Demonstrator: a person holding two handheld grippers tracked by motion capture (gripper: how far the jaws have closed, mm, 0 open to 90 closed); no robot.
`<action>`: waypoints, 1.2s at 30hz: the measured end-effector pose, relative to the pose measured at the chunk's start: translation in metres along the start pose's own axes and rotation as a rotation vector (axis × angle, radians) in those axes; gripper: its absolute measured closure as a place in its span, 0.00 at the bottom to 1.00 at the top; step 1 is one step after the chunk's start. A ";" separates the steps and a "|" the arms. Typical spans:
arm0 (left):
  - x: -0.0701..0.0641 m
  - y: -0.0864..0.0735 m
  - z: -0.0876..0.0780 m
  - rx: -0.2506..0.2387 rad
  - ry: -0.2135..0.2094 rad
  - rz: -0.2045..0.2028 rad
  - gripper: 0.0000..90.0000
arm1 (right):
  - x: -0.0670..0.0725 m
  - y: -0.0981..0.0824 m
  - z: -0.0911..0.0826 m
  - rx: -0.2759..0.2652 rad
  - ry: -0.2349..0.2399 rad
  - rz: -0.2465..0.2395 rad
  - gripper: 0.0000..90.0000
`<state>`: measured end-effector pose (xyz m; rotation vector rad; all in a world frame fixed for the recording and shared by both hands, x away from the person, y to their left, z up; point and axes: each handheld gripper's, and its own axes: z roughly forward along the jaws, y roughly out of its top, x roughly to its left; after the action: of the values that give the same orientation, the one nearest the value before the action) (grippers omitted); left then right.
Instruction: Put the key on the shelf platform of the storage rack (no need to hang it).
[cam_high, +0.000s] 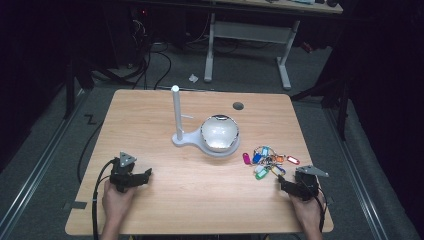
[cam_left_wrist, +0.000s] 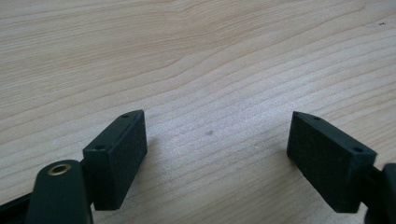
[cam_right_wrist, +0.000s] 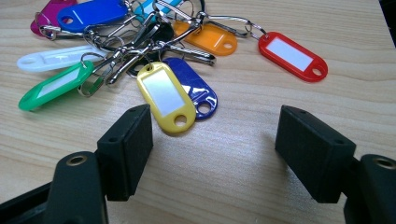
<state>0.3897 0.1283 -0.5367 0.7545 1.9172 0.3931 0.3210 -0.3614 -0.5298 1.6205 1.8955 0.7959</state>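
Here, the right tongs (cam_right_wrist: 212, 154) rest released just short of the bunch of key tags (cam_right_wrist: 154, 51) lying near the table's (cam_high: 165, 210) right edge, likely poised to grab it, while the left tongs (cam_left_wrist: 217, 158) rest released over bare wood.

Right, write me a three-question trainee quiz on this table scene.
1. True or false: the right gripper has its jaws closed on the bunch of coloured plastic key tags on metal rings.
2. Which tag lies nearest the right gripper's jaws: A red, B yellow, C white?
3. What stands at the middle of the light wooden table?

Key: 1 false, the jaws are open short of the tags. 2 B, the yellow tag. 3 A white stand with an upright post and a shiny round bowl.
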 end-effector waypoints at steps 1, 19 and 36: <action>0.000 0.000 0.000 0.000 0.000 0.000 0.23 | 0.000 0.000 0.000 0.002 0.000 -0.001 0.31; 0.000 0.000 0.000 0.000 0.001 -0.002 0.23 | -0.005 -0.001 -0.016 -0.060 0.023 0.035 0.42; -0.001 0.000 0.000 -0.003 0.008 -0.015 0.23 | 0.012 0.028 -0.022 -0.074 0.057 -0.023 0.45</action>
<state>0.3903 0.1281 -0.5361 0.7373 1.9278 0.3906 0.3225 -0.3491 -0.4941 1.5437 1.8972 0.9009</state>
